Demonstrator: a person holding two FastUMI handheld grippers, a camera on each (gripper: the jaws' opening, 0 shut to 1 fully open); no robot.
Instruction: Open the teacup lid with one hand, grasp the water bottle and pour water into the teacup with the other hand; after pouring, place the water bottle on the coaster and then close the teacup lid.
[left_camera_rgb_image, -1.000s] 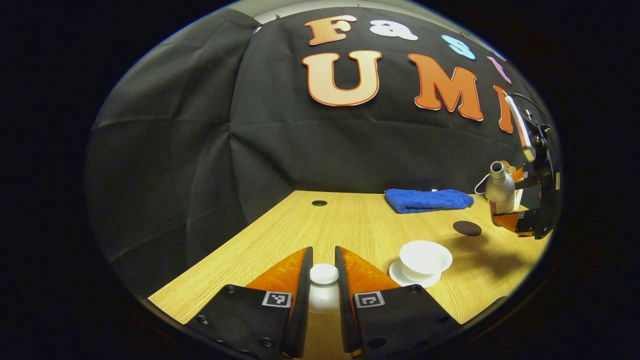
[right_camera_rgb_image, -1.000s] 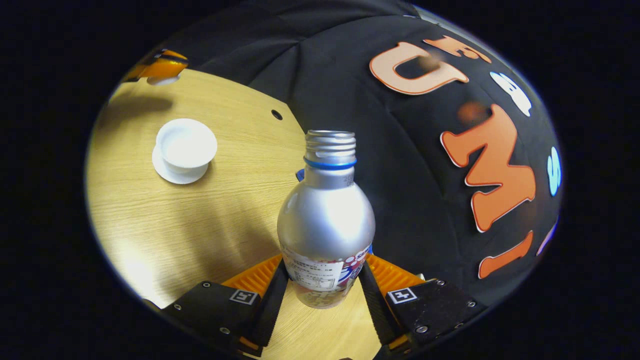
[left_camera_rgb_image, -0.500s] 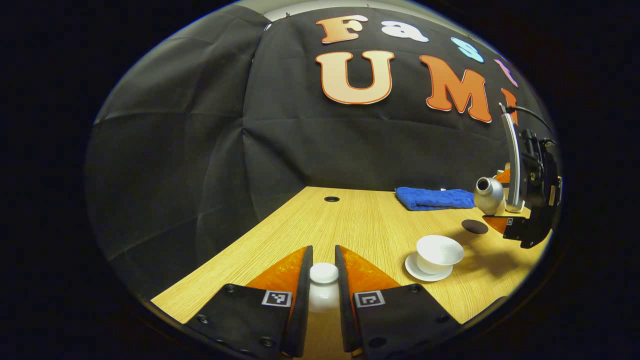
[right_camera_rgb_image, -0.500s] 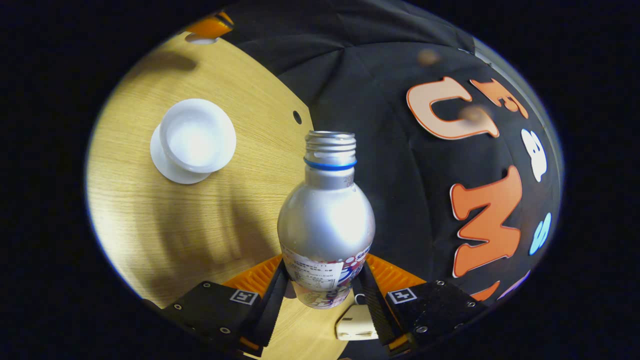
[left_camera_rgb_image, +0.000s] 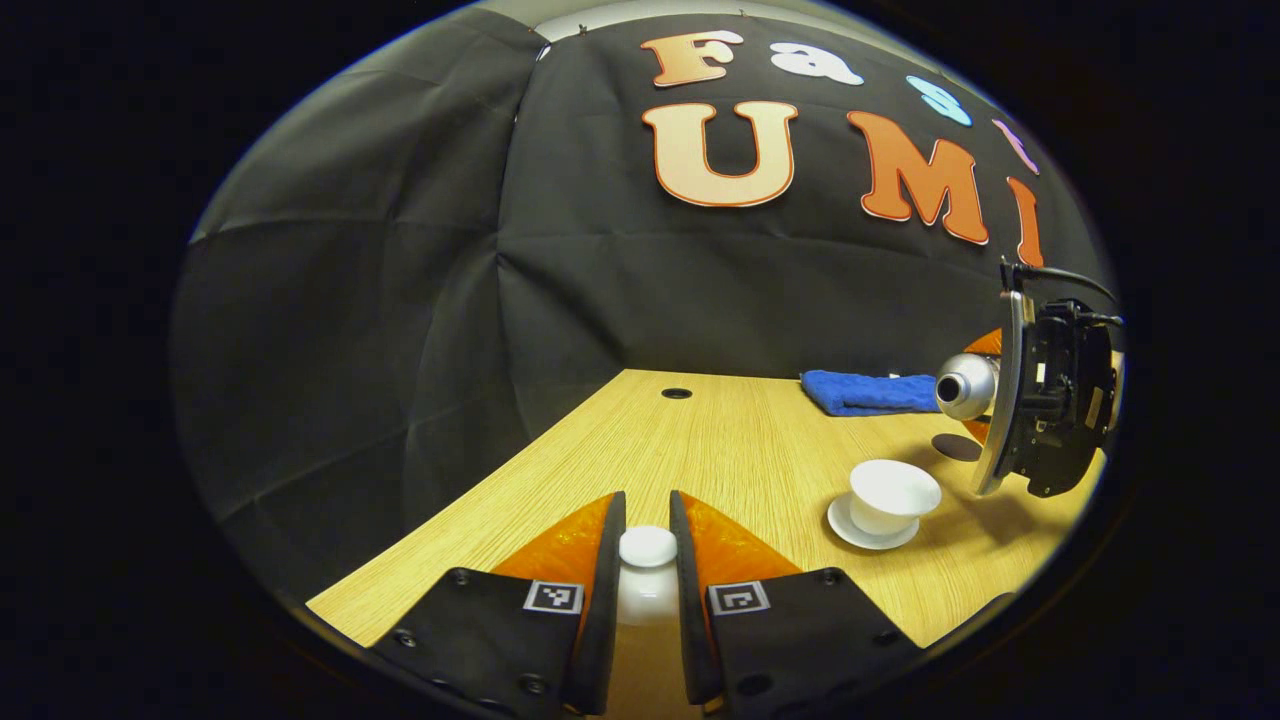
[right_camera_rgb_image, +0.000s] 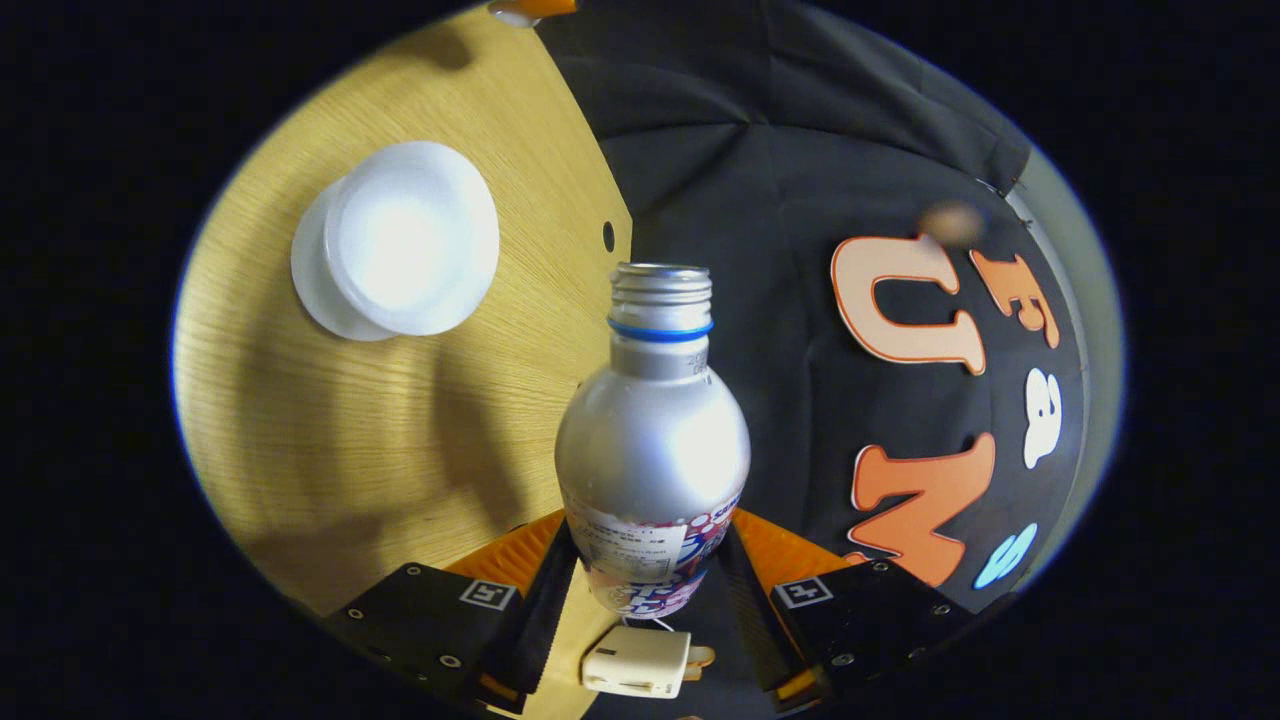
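My left gripper (left_camera_rgb_image: 647, 545) is shut on the knob of the white teacup lid (left_camera_rgb_image: 647, 575), held over the near part of the wooden table (left_camera_rgb_image: 700, 450). The open white teacup (left_camera_rgb_image: 893, 491) stands on its saucer (left_camera_rgb_image: 850, 525) to the right. Beyond and above it my right gripper (right_camera_rgb_image: 648, 560) is shut on the silver water bottle (right_camera_rgb_image: 652, 440), which lies tipped almost level, its uncapped mouth (left_camera_rgb_image: 948, 388) turned toward the cup. In the right gripper view the teacup (right_camera_rgb_image: 410, 235) lies upper left of the bottle's neck. A dark round coaster (left_camera_rgb_image: 955, 447) sits behind the cup.
A folded blue towel (left_camera_rgb_image: 865, 391) lies at the table's back edge. A cable hole (left_camera_rgb_image: 677, 393) is in the tabletop near the cloth wall. A small white plug-like block (right_camera_rgb_image: 638, 670) shows below the bottle in the right gripper view.
The right gripper has tipped the bottle from upright to nearly level and brought it nearer the teacup. The left gripper has held the lid in place while its view drifted slightly left.
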